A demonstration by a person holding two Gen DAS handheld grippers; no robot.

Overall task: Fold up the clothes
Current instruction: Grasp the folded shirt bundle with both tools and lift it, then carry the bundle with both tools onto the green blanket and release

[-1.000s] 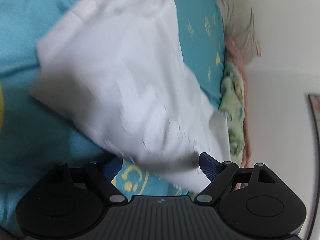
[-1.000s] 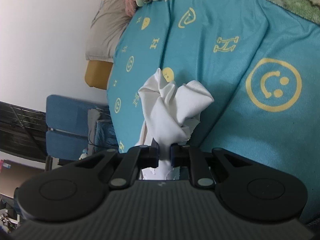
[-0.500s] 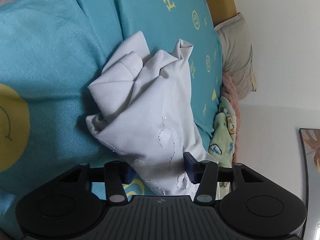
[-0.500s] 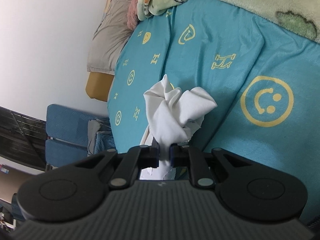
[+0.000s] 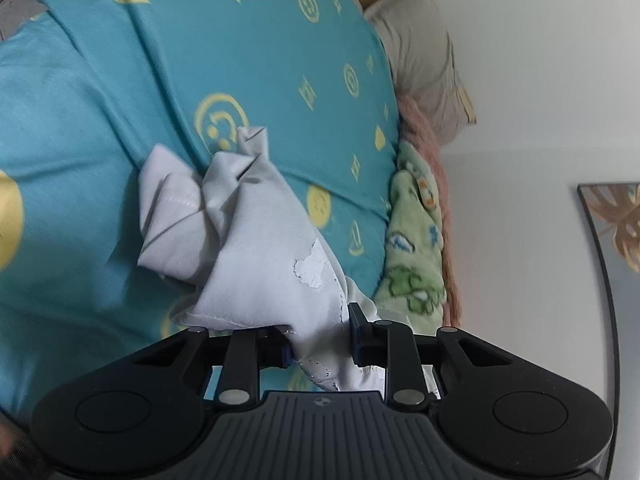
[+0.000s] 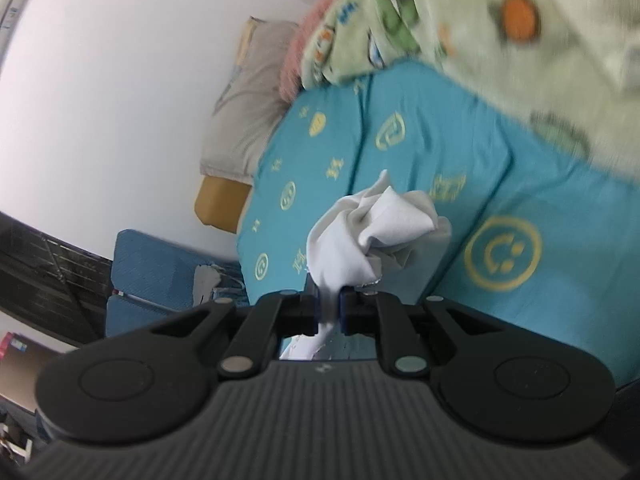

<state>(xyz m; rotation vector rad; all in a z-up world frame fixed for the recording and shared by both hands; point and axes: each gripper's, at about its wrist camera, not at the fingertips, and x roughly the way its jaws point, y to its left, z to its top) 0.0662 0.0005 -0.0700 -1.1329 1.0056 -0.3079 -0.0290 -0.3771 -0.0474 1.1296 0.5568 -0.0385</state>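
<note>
A crumpled white garment hangs bunched above the teal bed sheet. In the left wrist view my left gripper has closed in on a thick fold of the garment, which fills the space between the jaws. In the right wrist view my right gripper is shut on another part of the same white garment, pinched tight between the blue pads. The garment's shape and edges are hidden in the folds.
A green printed blanket and a pink one lie along the wall side of the bed. A grey pillow sits at the head. A blue chair stands beside the bed in the right wrist view.
My left jaws have narrowed onto the garment. Both grippers have risen, and the garment has lifted further from the sheet. The right gripper has stayed shut on it.
</note>
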